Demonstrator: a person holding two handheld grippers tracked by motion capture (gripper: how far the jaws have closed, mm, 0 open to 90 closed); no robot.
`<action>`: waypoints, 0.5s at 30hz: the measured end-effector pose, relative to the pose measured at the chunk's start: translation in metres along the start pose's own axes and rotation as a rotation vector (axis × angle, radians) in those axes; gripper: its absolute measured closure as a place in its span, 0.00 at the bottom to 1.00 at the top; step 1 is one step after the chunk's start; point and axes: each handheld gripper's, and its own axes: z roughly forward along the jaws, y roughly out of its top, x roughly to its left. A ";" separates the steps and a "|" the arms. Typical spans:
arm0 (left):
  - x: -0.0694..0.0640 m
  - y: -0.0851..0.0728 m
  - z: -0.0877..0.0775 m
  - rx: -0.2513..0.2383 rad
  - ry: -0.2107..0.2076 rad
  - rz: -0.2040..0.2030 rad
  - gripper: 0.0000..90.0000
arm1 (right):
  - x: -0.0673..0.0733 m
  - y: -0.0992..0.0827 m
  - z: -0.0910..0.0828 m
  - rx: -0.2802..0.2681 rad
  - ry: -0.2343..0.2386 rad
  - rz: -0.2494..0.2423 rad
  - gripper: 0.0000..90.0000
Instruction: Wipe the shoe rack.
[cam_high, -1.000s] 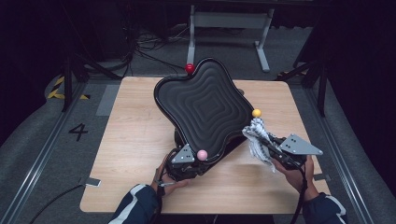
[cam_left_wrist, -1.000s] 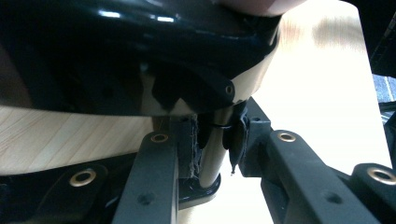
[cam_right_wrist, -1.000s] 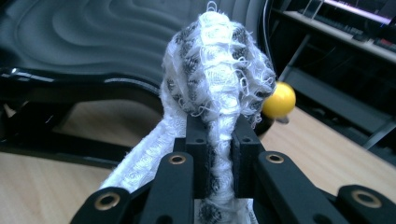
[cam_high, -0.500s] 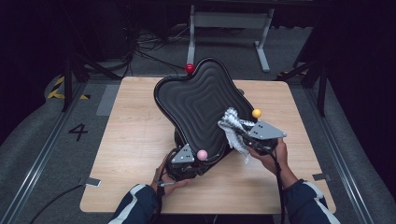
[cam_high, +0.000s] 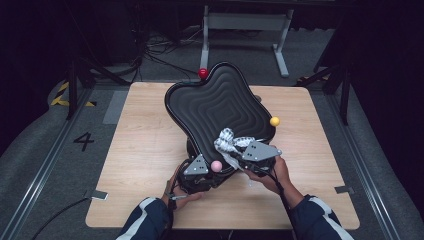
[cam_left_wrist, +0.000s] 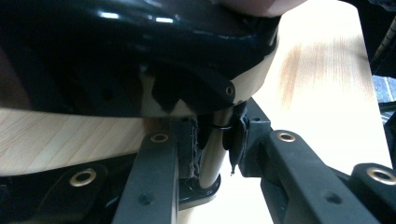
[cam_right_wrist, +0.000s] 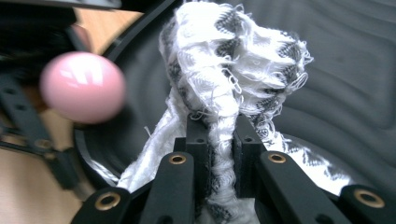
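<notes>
A black wavy-edged board (cam_high: 220, 105) with concentric ridges stands tilted on the wooden table (cam_high: 140, 140). Its corners carry a red ball (cam_high: 202, 73), a yellow ball (cam_high: 274, 121) and a pink ball (cam_high: 216, 166). Under the board's near edge, my left gripper (cam_high: 196, 172) is shut on a shiny metal post (cam_left_wrist: 215, 149) of the board's stand. My right gripper (cam_high: 245, 150) is shut on a bunched white and grey cloth (cam_high: 226, 141). The cloth (cam_right_wrist: 233, 60) lies against the ridged surface (cam_right_wrist: 345, 70), beside the pink ball (cam_right_wrist: 81, 86).
A grey metal frame (cam_high: 245, 22) and cables lie on the dark floor beyond the table. A number four (cam_high: 83, 141) is marked on the floor at the left. Bare tabletop lies left and right of the board.
My right gripper has carried the cloth leftward from the board's right edge onto its lower ridged face. The left gripper has kept still on the post.
</notes>
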 end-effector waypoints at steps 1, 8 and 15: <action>0.000 0.000 0.000 -0.001 0.000 -0.001 0.81 | 0.003 0.000 0.001 -0.003 0.013 0.001 0.90; 0.000 0.000 0.000 0.002 0.000 0.004 0.82 | 0.012 0.003 0.002 0.001 0.004 -0.046 0.89; 0.000 0.000 0.000 0.001 -0.007 0.003 0.82 | -0.004 -0.006 0.000 0.015 -0.063 -0.026 0.89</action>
